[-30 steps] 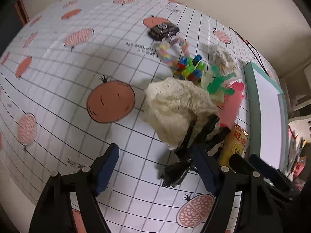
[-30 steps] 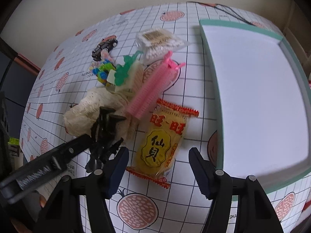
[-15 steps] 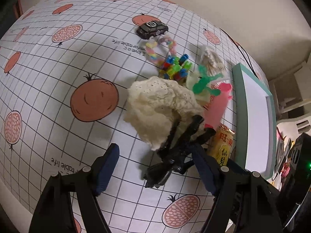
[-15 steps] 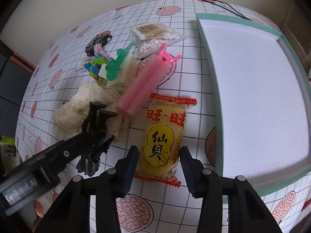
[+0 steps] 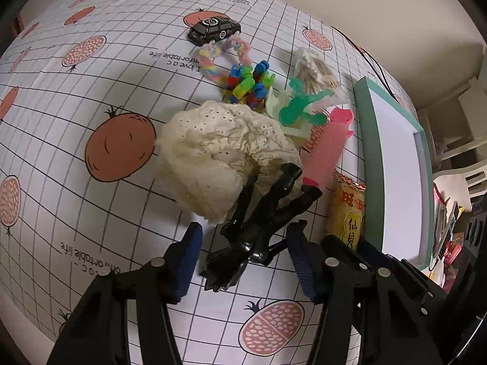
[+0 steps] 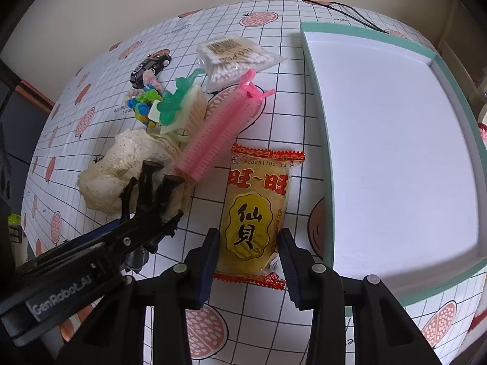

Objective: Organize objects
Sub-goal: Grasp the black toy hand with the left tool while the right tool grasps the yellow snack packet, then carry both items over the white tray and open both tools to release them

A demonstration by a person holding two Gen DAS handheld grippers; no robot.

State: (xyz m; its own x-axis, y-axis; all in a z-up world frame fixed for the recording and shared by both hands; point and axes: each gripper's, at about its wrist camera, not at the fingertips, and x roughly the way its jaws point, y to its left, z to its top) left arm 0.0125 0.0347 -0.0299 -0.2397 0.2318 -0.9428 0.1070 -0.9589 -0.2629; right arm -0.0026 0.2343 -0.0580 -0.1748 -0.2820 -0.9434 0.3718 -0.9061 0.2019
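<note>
Right gripper (image 6: 248,263) jaws just closed onto the yellow snack packet (image 6: 254,222), pinching its near end, its long axis running alongside the tray (image 6: 315,97).

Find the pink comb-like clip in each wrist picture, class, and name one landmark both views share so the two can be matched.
Left wrist view: the pink clip lies right of centre, between the cream lace cloth and the green-rimmed tray.
Right wrist view: the pink clip runs diagonally just left of centre, above the yellow snack packet.
Shared landmark: the green-rimmed tray.
</note>
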